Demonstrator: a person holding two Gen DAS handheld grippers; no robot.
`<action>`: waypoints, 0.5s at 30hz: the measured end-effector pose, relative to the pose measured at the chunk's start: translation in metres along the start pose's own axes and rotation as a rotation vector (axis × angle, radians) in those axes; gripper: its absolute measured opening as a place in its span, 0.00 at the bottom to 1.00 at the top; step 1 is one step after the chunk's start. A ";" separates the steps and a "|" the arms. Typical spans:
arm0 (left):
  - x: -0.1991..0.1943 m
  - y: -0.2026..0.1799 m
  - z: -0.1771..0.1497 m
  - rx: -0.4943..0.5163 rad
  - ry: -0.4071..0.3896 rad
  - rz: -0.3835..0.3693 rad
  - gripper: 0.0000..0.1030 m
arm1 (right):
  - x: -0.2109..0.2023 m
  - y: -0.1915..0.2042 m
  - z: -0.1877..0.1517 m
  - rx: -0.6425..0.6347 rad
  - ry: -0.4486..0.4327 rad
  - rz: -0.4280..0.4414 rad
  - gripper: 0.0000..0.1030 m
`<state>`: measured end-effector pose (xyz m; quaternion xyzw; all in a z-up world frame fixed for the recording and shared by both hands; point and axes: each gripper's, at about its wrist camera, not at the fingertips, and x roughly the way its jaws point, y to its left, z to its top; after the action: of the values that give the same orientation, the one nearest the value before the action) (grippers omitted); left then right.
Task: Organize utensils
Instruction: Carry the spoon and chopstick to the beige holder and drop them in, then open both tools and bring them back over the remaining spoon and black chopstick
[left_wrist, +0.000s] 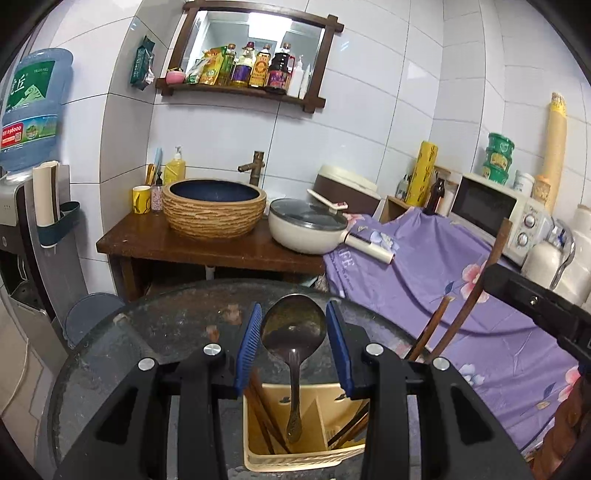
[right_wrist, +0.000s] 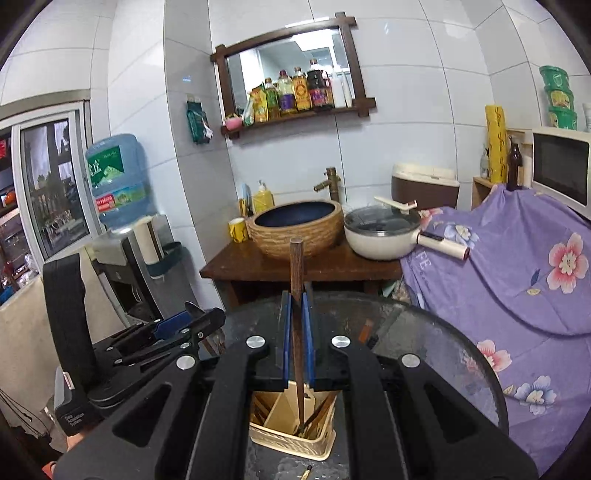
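A beige utensil holder (left_wrist: 255, 452) with compartments stands on the round glass table (left_wrist: 110, 362); it also shows in the right wrist view (right_wrist: 291, 441). A metal spoon (left_wrist: 293, 328) stands in it, bowl up, between the blue pads of my left gripper (left_wrist: 293, 343), which is open and not touching it. Brown chopsticks (left_wrist: 266, 413) lean in the left compartment. My right gripper (right_wrist: 296, 332) is shut on a dark wooden chopstick (right_wrist: 296, 266), upright with its tip down in the holder. The right gripper and its chopsticks also show at the right of the left view (left_wrist: 535, 302).
A basin sink (left_wrist: 214, 206) and a lidded white pan (left_wrist: 308, 227) sit on a wooden counter behind the table. A purple floral cloth (left_wrist: 461, 280) covers the right side, with a microwave (left_wrist: 495, 210). A water dispenser (left_wrist: 29, 155) stands at left.
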<state>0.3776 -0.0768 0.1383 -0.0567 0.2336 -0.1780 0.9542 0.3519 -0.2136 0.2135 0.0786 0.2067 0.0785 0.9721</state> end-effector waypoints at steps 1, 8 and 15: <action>0.003 0.000 -0.005 0.005 0.002 0.006 0.35 | 0.004 -0.001 -0.005 0.002 0.007 -0.002 0.07; 0.018 0.003 -0.037 0.018 0.042 -0.007 0.35 | 0.023 -0.008 -0.032 0.020 0.049 -0.008 0.07; 0.029 0.000 -0.059 0.046 0.082 0.000 0.35 | 0.033 -0.014 -0.046 0.030 0.082 -0.016 0.07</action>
<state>0.3746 -0.0890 0.0739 -0.0275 0.2685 -0.1853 0.9449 0.3643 -0.2151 0.1561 0.0885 0.2479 0.0709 0.9621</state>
